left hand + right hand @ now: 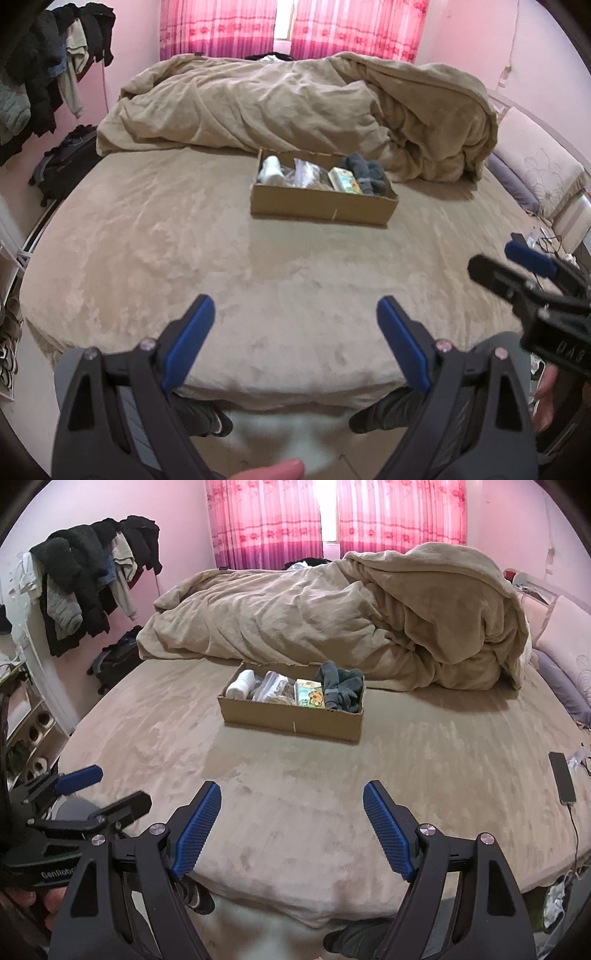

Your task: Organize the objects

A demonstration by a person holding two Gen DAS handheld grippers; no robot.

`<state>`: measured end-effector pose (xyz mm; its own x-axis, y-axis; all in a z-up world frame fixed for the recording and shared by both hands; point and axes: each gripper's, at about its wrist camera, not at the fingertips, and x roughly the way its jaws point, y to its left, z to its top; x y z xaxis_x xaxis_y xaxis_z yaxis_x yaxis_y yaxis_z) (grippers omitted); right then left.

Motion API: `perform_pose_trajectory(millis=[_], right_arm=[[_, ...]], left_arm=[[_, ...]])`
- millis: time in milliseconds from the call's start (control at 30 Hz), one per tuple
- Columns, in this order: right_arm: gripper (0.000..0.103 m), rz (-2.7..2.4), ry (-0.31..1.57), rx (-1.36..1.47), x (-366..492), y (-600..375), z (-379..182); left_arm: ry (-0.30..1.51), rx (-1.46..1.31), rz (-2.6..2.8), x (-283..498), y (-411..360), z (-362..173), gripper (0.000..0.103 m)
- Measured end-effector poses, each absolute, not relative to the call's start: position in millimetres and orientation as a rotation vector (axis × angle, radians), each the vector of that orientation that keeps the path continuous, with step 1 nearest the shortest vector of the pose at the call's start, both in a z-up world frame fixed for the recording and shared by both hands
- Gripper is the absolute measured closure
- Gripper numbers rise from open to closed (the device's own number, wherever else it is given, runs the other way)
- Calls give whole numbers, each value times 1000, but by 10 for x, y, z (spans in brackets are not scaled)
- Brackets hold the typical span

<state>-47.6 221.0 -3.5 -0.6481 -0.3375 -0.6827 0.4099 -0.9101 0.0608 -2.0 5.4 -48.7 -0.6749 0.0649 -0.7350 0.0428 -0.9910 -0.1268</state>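
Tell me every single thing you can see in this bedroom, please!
cardboard box: one, brown, middle of bed
white roll: one, box's left end
clear plastic bags: cannot count, in box
green carton: one, in box
grey socks: bundle, box's right end
quilt: one, tan, heaped behind box
bed: one, tan cover
curtains: pink, at window
hanging clothes: several, mostly dark, left wall
phone: one, black, bed's right edge
left gripper: open, empty
right gripper: open, empty
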Motion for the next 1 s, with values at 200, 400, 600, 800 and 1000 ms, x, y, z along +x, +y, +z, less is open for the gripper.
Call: perform_pose_trajectory(millis=[200, 400, 600, 800, 1000], right_arm=[[21, -2521, 138, 1021, -438, 2192, -71], [21, -2541, 129, 1010, -435, 2215, -70], [21, -2543, 127, 1010, -445, 2229, -55], [21, -2545, 127, 1010, -446, 2232, -55], [21, -2548, 120, 1012, -457, 2252, -60]], left_arm=[[-212, -1237, 2877, 17, 28, -421, 12], [-226, -1223, 2891, 34, -11, -388, 12], [-230, -1215, 2899, 36, -46, -363, 12], [-232, -1209, 2906, 33, -46, -343, 12], [-222, -1206, 2902, 37, -26, -337, 12]])
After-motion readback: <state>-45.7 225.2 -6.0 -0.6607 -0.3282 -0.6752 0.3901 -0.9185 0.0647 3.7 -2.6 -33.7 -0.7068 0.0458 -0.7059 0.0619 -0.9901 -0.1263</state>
